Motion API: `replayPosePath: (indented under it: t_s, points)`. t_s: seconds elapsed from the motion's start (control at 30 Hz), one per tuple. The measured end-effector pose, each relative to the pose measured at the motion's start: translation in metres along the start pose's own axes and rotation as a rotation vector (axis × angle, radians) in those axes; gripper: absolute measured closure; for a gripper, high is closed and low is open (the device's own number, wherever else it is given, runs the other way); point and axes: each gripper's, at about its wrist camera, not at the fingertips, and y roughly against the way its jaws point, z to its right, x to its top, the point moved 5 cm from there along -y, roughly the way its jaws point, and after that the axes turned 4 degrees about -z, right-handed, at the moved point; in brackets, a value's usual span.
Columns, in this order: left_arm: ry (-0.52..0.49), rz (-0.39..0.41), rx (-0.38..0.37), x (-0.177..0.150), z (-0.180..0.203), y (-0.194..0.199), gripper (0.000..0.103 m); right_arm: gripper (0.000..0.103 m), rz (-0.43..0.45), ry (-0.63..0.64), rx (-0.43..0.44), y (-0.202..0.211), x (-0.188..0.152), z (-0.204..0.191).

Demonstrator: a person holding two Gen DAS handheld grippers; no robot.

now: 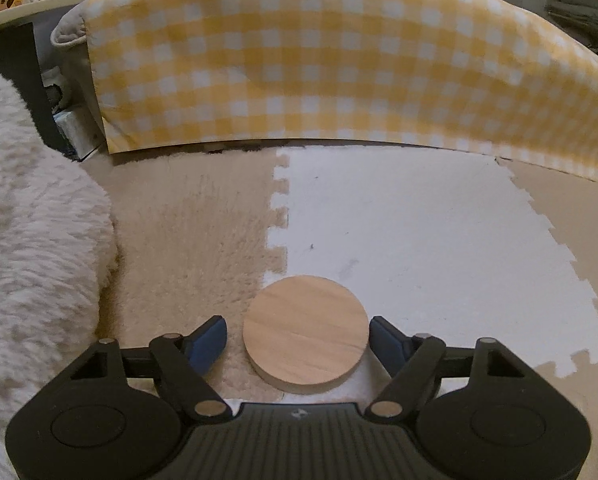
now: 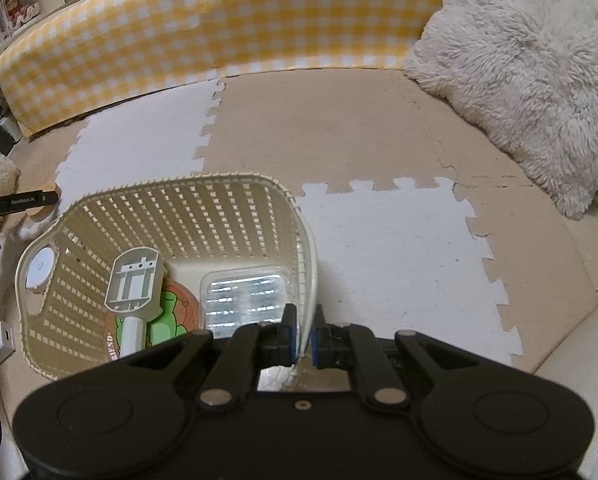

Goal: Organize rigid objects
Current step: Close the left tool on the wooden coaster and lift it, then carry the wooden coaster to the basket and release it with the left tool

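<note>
Foam mat [image 1: 419, 220] | left tongs [image 1: 297, 340] open around wooden disc [image 1: 305, 334] | right tongs [image 2: 303, 334] clamp basket [image 2: 235, 178] rim | coaster [image 2: 171, 308]: "FRIEND"

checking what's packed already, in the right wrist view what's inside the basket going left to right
white round disc on the left wall → grey scoop with white handle → frog coaster → clear plastic box → the right claw, shut on the basket's right rim
</note>
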Motion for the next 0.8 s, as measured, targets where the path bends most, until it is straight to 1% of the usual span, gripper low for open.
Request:
replayPosePath:
  t_s: [0.13,0.17,0.2,0.23,0.43,0.53,0.67,0.8]
  points:
    - [-0.028,0.006,0.003,0.000,0.003,-0.006,0.026,0.096,0.001,0.005,-0.005,0.000,0.000,0.000]
    - [-0.031,0.013,0.001,0.000,0.004,-0.006,0.029,0.096,0.001,0.004,-0.005,0.000,0.000,0.000]
    - [-0.030,0.019,-0.001,0.001,0.004,-0.006,0.034,0.096,0.001,0.004,-0.004,0.000,0.000,0.000]
    - [-0.026,0.023,-0.005,0.001,0.004,-0.006,0.035,0.096,0.001,0.005,-0.003,0.000,0.000,0.000]
    - [-0.029,0.034,0.002,0.002,0.008,0.000,0.035,0.096,0.003,0.001,0.000,0.000,0.000,0.000]
    - [-0.023,0.058,-0.013,0.010,0.015,0.014,0.035,0.096,0.003,0.002,0.000,0.000,0.000,0.000]
    - [-0.035,0.104,-0.058,0.026,0.034,0.041,0.035,0.096,0.003,0.000,-0.001,0.000,0.000,0.000]
    - [-0.050,0.122,-0.108,0.036,0.056,0.069,0.035,0.096,0.003,-0.007,0.003,0.000,0.000,0.001]
